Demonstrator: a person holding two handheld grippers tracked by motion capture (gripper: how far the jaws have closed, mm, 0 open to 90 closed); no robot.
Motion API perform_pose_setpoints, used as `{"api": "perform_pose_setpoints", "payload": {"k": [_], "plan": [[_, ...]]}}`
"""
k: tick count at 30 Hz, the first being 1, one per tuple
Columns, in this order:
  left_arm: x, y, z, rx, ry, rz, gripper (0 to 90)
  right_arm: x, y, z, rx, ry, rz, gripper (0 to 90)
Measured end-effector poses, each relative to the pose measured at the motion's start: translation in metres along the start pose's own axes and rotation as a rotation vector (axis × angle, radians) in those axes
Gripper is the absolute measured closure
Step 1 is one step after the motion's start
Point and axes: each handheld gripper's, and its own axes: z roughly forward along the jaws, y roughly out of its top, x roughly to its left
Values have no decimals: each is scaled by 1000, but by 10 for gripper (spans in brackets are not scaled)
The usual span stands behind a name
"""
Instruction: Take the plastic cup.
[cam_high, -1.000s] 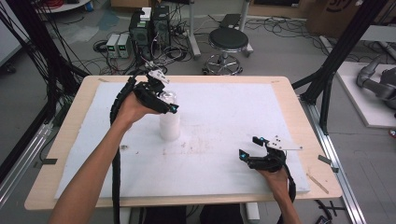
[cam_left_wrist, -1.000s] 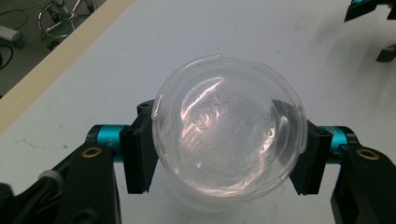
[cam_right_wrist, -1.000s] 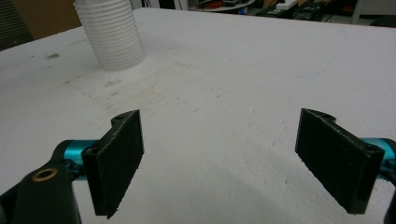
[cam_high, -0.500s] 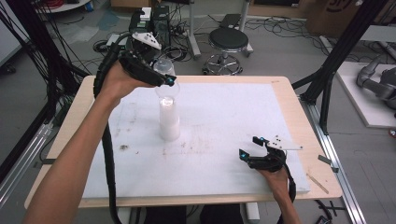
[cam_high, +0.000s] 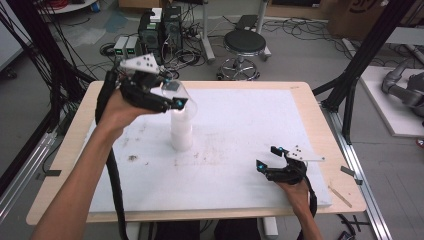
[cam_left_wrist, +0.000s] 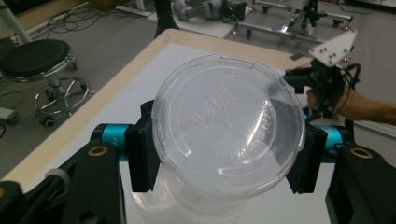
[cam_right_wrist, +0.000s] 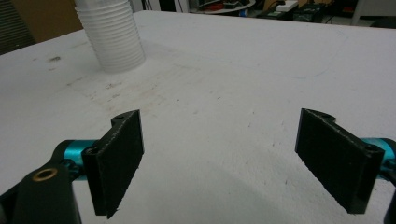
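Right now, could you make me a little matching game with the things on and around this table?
Things:
1. clear cup
2. stack of white cups
3. right claw
4. black stool

States:
A. open, with nothing between its pads
B. standing on the floor beyond the table
C. gripped by the left claw above the table
D. upright on the white table cover

Pairs: 1-C, 2-D, 3-A, 4-B

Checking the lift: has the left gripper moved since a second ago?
Yes. The left gripper, shut on a clear cup, has risen off the white cup stack toward the table's far edge.
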Motion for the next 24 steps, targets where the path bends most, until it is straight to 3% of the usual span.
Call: {"api": "perform_pose_setpoints", "payload": {"k": [1, 2, 3, 11, 24], "plan": [[-8, -12, 2, -11, -16, 10, 392, 0, 0, 1, 4, 0, -4, 154], [-8, -12, 2, -11, -16, 10, 392, 0, 0, 1, 4, -1, -4, 154], [-15, -22, 3, -34, -32, 10, 392, 0, 0, 1, 2, -2, -4, 154], [-37, -55, 15, -119, -111, -5, 392, 0, 0, 1, 4, -3, -2, 154], [-51, -97, 42, -211, -210, -10, 392, 0, 1, 2, 19, -3, 1, 154]]}}
